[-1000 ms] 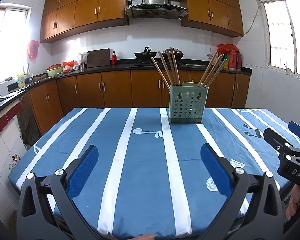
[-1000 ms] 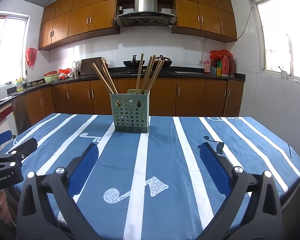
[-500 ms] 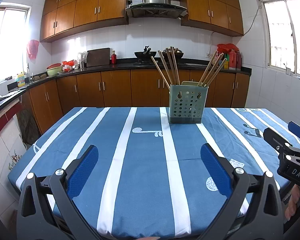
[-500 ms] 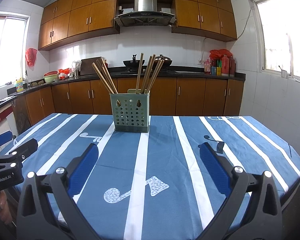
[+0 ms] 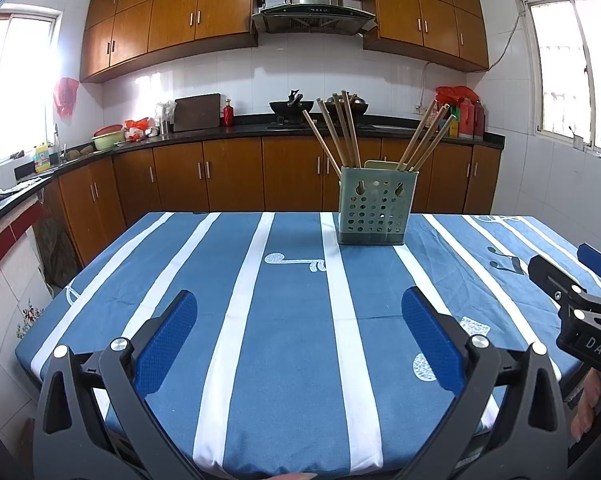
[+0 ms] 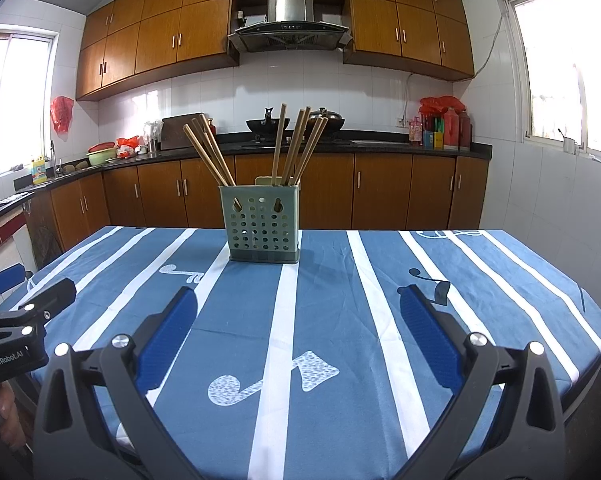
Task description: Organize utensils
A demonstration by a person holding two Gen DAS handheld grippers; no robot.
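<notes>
The chopstick holder (image 5: pixel 373 210) stands well beyond both wide, empty tongs: left (image 5: pixel 299 322), right (image 6: pixel 298 320).

So there's this grey-green plastic utensil holder (image 6: pixel 263 224), boxy with rows of round holes in its front wall and two keyhole slots near the top, standing upright toward the far end of the striped blue bench (image 6: pixel 340 320). Wooden chopsticks (image 6: pixel 294 148) are all in it, split into two bunches: one bunch (image 5: pixel 338 130) leans left, the other (image 5: pixel 426 138) fans out right. None of them lie loose on the cloth.
</notes>
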